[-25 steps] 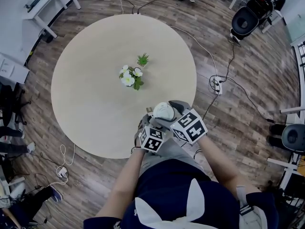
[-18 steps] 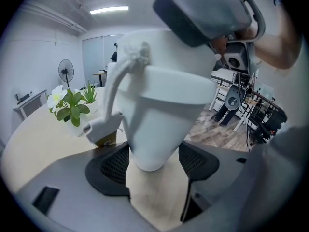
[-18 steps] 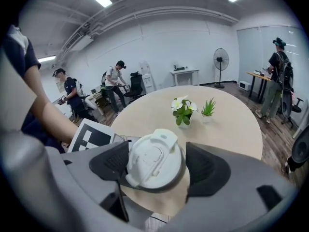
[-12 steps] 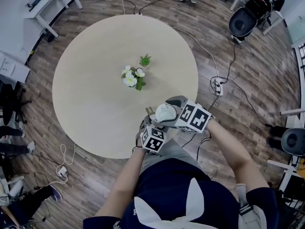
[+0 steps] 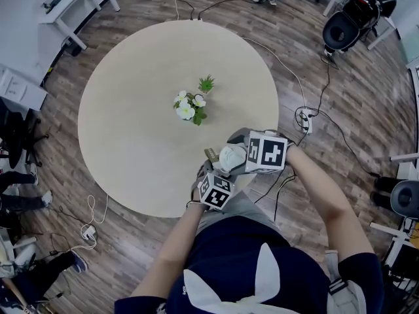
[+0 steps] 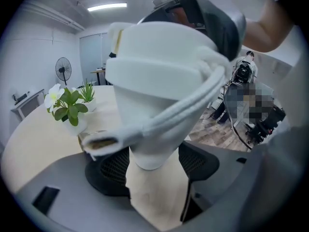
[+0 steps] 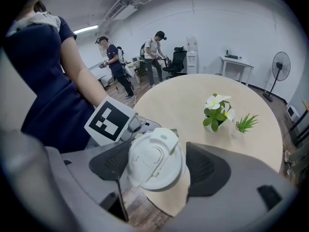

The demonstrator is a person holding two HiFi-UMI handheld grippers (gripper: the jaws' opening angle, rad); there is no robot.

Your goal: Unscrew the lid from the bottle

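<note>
A white bottle (image 5: pixel 229 157) with a carry strap (image 6: pixel 183 110) is held in the air over the near edge of the round table (image 5: pixel 131 129). My left gripper (image 6: pixel 152 161) is shut on the bottle's lower body (image 6: pixel 149 149), with a black pad pressing on each side. My right gripper (image 7: pixel 157 164) comes in from the right and is shut on the white flip-top lid (image 7: pixel 154 156), its pads against the lid's rim. In the head view the left gripper (image 5: pixel 217 175) sits below the bottle and the right gripper (image 5: pixel 245 154) beside it.
A pot of white flowers (image 5: pixel 188 108) and a small green plant (image 5: pixel 207 84) stand near the table's middle. Cables and a power strip (image 5: pixel 303 118) lie on the wood floor to the right. Desks, office chairs (image 5: pixel 344 28) and several people (image 7: pixel 113 62) are around the room.
The right gripper has turned around the lid, its marker cube swinging from the bottle's lower right up to its right side. The left gripper and bottle stayed roughly in place.
</note>
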